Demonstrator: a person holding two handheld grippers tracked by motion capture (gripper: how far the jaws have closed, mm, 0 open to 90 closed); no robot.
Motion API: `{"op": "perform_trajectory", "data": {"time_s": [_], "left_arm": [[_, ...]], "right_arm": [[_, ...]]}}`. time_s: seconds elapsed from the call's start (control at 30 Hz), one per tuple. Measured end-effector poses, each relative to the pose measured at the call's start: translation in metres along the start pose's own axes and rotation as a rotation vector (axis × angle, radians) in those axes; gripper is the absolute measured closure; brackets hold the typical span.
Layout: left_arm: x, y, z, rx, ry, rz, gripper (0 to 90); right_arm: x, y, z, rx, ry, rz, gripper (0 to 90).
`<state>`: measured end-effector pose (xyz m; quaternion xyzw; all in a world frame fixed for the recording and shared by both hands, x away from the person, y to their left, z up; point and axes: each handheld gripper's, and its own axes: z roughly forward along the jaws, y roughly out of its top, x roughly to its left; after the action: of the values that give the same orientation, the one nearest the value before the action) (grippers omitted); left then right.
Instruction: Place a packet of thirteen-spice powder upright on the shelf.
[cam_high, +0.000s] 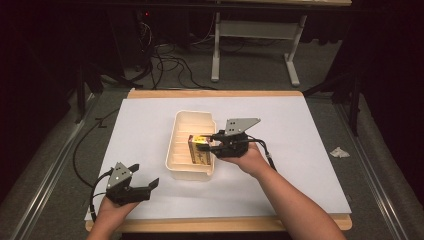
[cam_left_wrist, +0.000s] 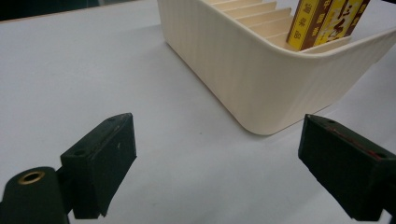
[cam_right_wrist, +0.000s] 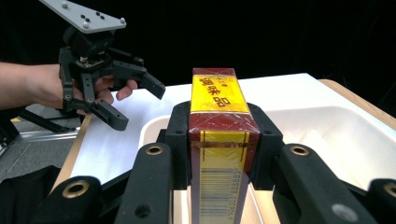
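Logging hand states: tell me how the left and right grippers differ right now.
The left gripper is open and empty; the right gripper is shut on the red and yellow box. The left sits near the table's front edge; the right is over the cream bin. Both are black, hand-held.

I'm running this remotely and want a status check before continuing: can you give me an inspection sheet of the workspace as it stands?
Surface: white sheet covering a wooden table.
Job's things: cream ribbed bin mid-table; yellow and red box standing upright in the bin, clamped on both sides.
Clutter: crumpled white scrap on the floor, right of the table.
Grippers: right gripper shut on the box over the bin; left gripper open, jaws wide apart, near the table's front left, holding nothing.
Cables: a cable trails from each gripper; black leads lie tangled on the floor beyond the table.
Surroundings: dark room, white-legged bench behind.
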<state>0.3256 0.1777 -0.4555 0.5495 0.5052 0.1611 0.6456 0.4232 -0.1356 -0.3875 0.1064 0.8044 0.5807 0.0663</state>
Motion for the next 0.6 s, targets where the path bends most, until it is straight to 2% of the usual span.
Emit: {"op": "perform_trajectory", "data": {"time_s": [0.17, 0.6], "left_arm": [[0.0, 0.0, 0.0, 0.001, 0.0, 0.003, 12.0], [-0.001, -0.001, 0.0, 0.006, -0.002, 0.004, 12.1]], "right_arm": [[0.002, -0.001, 0.007, 0.0, -0.001, -0.022, 68.3], [0.004, -0.003, 0.019, -0.012, -0.009, -0.021, 68.5]]}}
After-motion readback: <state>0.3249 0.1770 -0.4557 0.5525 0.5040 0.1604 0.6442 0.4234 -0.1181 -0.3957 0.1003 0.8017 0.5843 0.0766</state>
